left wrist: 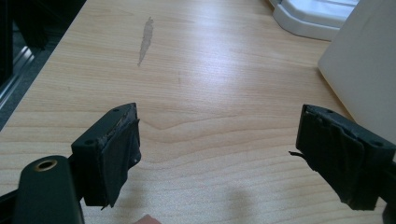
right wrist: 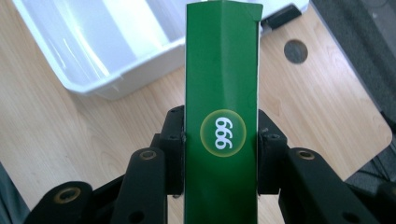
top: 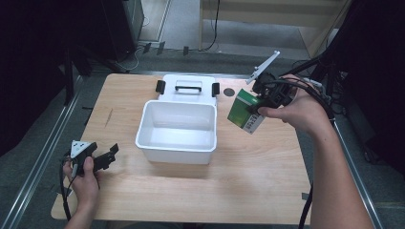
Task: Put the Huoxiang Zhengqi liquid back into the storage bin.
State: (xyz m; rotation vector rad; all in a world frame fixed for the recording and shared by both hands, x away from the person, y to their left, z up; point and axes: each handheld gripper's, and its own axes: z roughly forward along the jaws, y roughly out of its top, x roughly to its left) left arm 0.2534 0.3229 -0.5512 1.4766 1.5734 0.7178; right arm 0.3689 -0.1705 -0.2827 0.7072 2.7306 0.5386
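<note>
A green box (top: 244, 110) marked "999" (right wrist: 220, 107) hangs tilted in the air just right of the white bin (top: 177, 127), and my right gripper (top: 260, 102) is shut on it, one jaw pressed to each narrow side. The bin stands open in the middle of the table, with nothing visible inside it. My left gripper (top: 111, 153) rests low at the table's front left, open, with bare wood between its fingertips (left wrist: 114, 149). The bin's side wall (left wrist: 364, 70) shows at the right of the left gripper view.
The bin's white lid (top: 188, 88), with a handle and black clips, lies flat behind the bin. A dark round hole (top: 229, 91) sits in the tabletop near the lid. A grey scuff (left wrist: 145, 39) marks the wood at far left. Metal rails run along both table sides.
</note>
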